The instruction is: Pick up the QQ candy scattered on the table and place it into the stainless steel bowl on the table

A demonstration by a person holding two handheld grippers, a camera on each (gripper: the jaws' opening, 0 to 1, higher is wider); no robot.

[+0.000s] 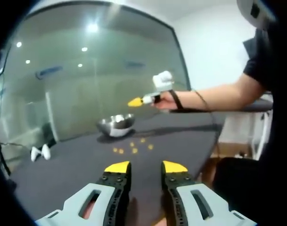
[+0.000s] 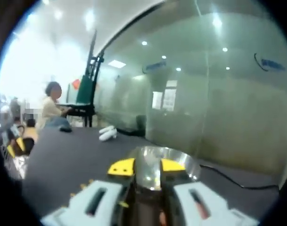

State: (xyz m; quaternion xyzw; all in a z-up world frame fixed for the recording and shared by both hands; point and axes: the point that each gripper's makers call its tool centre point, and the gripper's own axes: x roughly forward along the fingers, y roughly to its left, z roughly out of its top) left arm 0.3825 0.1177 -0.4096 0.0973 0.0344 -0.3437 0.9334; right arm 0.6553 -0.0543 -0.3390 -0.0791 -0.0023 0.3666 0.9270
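Several small yellow QQ candies (image 1: 134,147) lie scattered on the dark table (image 1: 77,165), just in front of the stainless steel bowl (image 1: 116,125). In the left gripper view my left gripper (image 1: 145,168) hovers low over the table, short of the candies, its yellow-tipped jaws apart with nothing between them. The right gripper (image 1: 136,101), held by a hand, hangs in the air above and to the right of the bowl. In the right gripper view my right gripper (image 2: 147,166) is open and looks down at the shiny bowl (image 2: 150,162), which lies just beyond its tips.
Two white objects (image 1: 40,152) (image 2: 107,133) lie on the table's far side, near a glass wall (image 1: 86,80). A black cable (image 2: 228,181) runs behind the bowl. The table edge (image 1: 213,143) is at the right, beside the person's arm (image 1: 218,96). A seated person (image 2: 51,110) is far off.
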